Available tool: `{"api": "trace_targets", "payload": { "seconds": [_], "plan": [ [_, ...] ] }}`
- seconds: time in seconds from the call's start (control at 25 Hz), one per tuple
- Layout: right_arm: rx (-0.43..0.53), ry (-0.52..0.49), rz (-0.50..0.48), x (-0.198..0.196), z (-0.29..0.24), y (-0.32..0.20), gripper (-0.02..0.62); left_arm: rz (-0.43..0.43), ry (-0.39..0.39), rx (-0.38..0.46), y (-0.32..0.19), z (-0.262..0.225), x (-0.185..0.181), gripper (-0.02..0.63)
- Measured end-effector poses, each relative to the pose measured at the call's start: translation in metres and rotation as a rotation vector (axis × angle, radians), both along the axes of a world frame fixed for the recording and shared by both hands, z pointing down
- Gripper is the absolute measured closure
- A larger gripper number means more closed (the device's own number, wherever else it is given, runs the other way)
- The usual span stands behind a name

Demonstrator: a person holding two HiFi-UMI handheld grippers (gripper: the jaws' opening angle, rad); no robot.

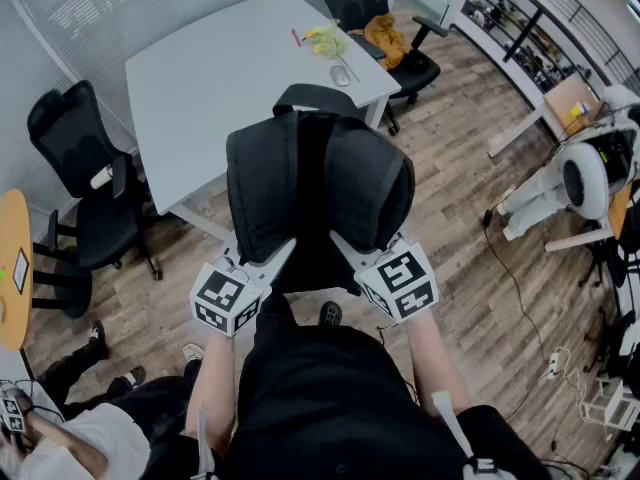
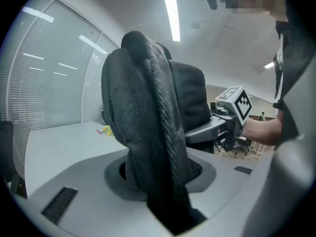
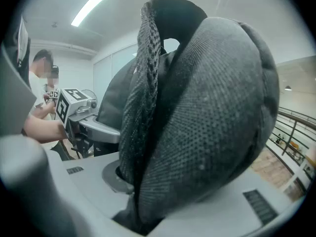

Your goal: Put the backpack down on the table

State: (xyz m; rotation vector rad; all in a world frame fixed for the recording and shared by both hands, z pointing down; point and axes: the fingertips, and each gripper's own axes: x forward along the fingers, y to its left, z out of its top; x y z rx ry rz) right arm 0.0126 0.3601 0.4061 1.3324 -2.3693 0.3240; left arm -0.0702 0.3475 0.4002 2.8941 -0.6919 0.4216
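A black backpack (image 1: 320,183) hangs in the air in front of me, over the near corner of the white table (image 1: 210,78) and clear of its top. My left gripper (image 1: 268,260) is shut on a black mesh shoulder strap (image 2: 153,132) at the pack's lower left. My right gripper (image 1: 345,250) is shut on the padded strap (image 3: 197,122) at its lower right. In the left gripper view the right gripper's marker cube (image 2: 237,102) shows beyond the pack. The right gripper view shows the left gripper's cube (image 3: 74,105) the same way. The jaw tips are hidden by fabric.
A yellow object (image 1: 325,38) and a mouse (image 1: 340,73) lie at the table's far right. Black office chairs stand at the left (image 1: 85,178) and behind the table (image 1: 375,13). A person (image 1: 70,438) sits at the bottom left. A white machine (image 1: 580,178) and floor cables are on the right.
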Motion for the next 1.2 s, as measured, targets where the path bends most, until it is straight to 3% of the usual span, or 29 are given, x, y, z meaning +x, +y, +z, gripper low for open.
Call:
{"api": "trace_targets", "payload": {
  "seconds": [0.4,0.8,1.2],
  "plan": [
    [0.004,-0.007,-0.008,0.016,-0.005,0.023,0.426,-0.003,-0.009,-0.003,0.024,-0.005,0.015,0.460],
    [-0.034,-0.088,-0.051,0.027,0.001,0.043,0.417,-0.033,-0.029,-0.028,0.045,0.003,0.025,0.460],
    [-0.061,-0.115,-0.063,0.022,0.004,0.026,0.417,-0.053,-0.038,-0.046,0.030,0.006,0.019,0.460]
  ]
}}
